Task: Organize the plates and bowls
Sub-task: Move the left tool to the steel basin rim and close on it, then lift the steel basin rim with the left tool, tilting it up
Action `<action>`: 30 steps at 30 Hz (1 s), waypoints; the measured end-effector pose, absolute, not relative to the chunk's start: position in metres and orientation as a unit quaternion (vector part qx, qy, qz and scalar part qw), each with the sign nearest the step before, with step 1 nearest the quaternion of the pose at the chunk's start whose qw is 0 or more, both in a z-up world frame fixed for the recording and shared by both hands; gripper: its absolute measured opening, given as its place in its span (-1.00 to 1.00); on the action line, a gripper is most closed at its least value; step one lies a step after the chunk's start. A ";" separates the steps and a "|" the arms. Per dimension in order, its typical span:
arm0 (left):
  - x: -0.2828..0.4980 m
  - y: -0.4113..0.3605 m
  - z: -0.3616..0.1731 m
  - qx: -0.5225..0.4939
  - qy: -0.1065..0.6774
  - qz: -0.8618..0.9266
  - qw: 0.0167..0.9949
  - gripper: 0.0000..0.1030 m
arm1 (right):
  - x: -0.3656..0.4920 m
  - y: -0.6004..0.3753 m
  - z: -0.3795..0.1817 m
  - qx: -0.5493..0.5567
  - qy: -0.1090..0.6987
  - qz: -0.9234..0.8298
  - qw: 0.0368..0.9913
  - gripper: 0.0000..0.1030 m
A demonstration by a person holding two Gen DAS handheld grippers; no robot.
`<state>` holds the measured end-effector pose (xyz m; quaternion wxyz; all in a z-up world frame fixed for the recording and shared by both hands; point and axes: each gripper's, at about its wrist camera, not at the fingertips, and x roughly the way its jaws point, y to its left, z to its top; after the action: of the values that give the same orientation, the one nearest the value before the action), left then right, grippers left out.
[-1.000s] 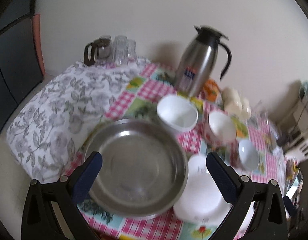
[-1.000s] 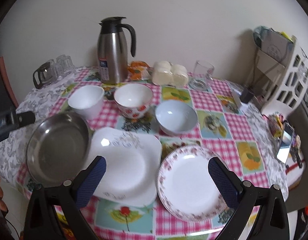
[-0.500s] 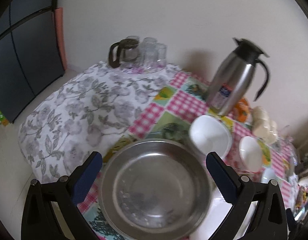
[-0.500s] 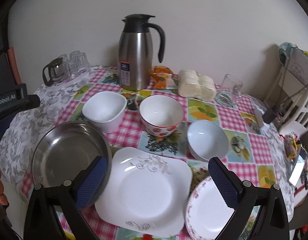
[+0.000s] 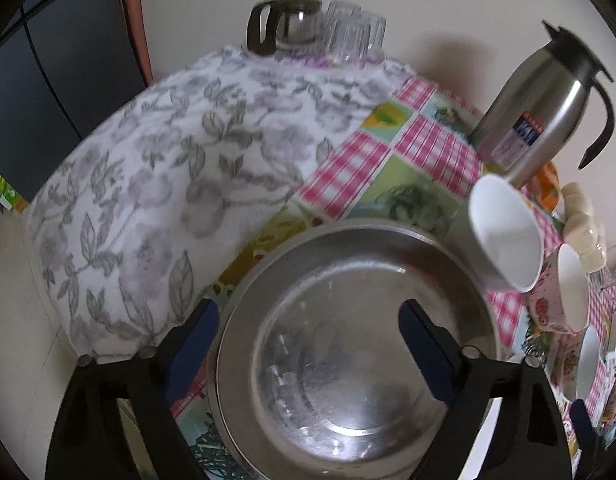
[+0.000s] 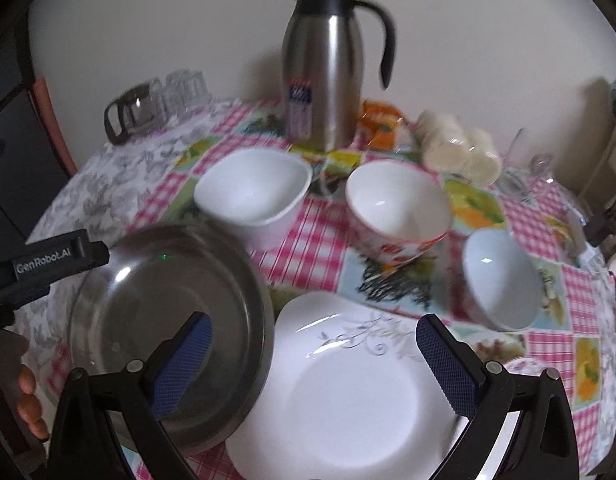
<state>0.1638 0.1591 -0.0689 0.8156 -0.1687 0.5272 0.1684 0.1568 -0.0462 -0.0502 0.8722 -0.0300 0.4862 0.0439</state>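
A steel bowl [image 5: 348, 344] sits at the table's near left; it also shows in the right wrist view [image 6: 167, 312]. My left gripper [image 5: 308, 340] is open, its left finger outside the bowl's left rim and its right finger over the inside. A white square plate [image 6: 356, 384] lies right of the steel bowl, its left edge under that bowl's rim. My right gripper [image 6: 314, 356] is open just above the plate. Behind stand a white square bowl [image 6: 253, 192], a floral bowl [image 6: 398, 210] and a pale blue bowl [image 6: 502, 276].
A steel thermos jug [image 6: 328, 64] stands at the back. A glass pot and glasses [image 6: 155, 100] sit on the grey floral cloth [image 5: 167, 184] at the back left. Cream packets [image 6: 460, 148] and a floral plate's edge [image 6: 524, 366] are at the right.
Both grippers have moved forward and down toward the table. The left one now straddles the steel bowl's left rim; the right one has shifted left from the floral plate to over the white square plate.
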 end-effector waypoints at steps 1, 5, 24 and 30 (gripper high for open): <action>0.164 0.160 -0.072 -0.175 0.531 0.167 0.812 0.68 | 0.158 -0.043 -0.057 -0.028 0.493 0.051 0.868 1.00; 0.163 0.166 -0.088 -0.181 0.547 0.178 0.798 0.66 | 0.162 -0.036 -0.079 -0.001 0.517 0.076 0.853 0.91; 0.161 0.185 -0.130 -0.182 0.582 0.219 0.762 0.03 | 0.163 -0.029 -0.115 0.035 0.566 0.096 0.818 0.46; 0.159 0.184 -0.130 -0.176 0.572 0.226 0.769 -0.11 | 0.161 -0.034 -0.109 0.037 0.559 0.094 0.823 -0.06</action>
<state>0.1595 0.1836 -0.1303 0.7689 -0.1758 0.5718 0.2258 0.1609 -0.0340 -0.1087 0.8227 0.0372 0.5594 0.0935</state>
